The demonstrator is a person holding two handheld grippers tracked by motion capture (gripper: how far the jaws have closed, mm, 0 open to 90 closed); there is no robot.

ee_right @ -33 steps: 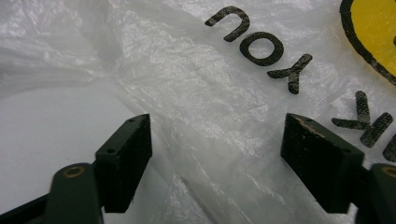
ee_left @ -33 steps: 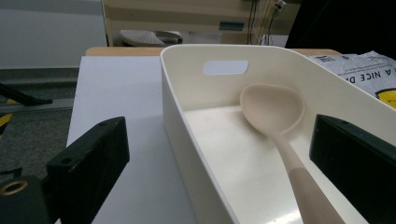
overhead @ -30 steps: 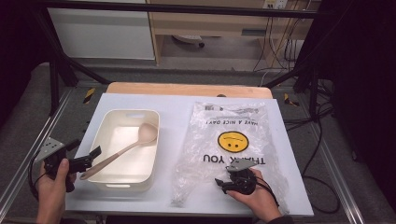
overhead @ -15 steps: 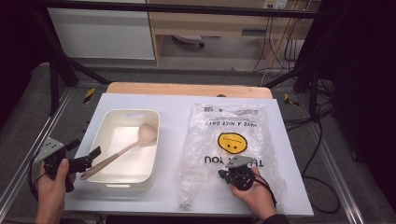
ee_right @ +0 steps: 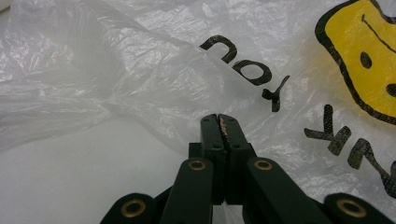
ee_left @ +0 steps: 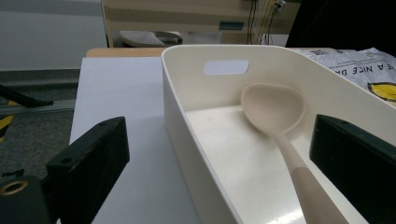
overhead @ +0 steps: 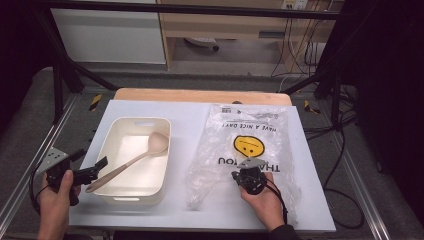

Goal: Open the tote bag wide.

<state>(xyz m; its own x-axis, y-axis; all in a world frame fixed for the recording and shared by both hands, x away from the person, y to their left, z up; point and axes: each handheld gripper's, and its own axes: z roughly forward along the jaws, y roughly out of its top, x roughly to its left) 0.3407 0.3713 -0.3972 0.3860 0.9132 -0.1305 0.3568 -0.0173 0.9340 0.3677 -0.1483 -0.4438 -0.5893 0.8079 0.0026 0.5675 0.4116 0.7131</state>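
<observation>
A clear plastic bag (overhead: 252, 122) with a yellow smiley face and black lettering lies flat on the right half of the white table. My right gripper (overhead: 241, 176) rests on its near part, shut, with a thin fold of the bag (ee_right: 116, 60) pinched at the tips of the right gripper (ee_right: 219, 119). The film rises in a ridge toward the jaws. A beige spoon (overhead: 150, 147) leans in the cream tub (overhead: 135, 121), handle over the near-left rim. My left gripper (overhead: 90, 161) stands open at that corner, and the spoon's (ee_left: 275, 109) handle passes between its wide jaws untouched.
The tub (ee_left: 187, 107) has a cut-out handle in its far wall. A bare strip of white table (overhead: 185, 130) separates tub and bag. A wooden board edge (overhead: 200, 95) lies at the back, with metal frame rails and cables around the table.
My right gripper has shifted slightly up and left on the bag, and the bag's near-left part has bunched and pulled in. The left hand and spoon have stayed put.
</observation>
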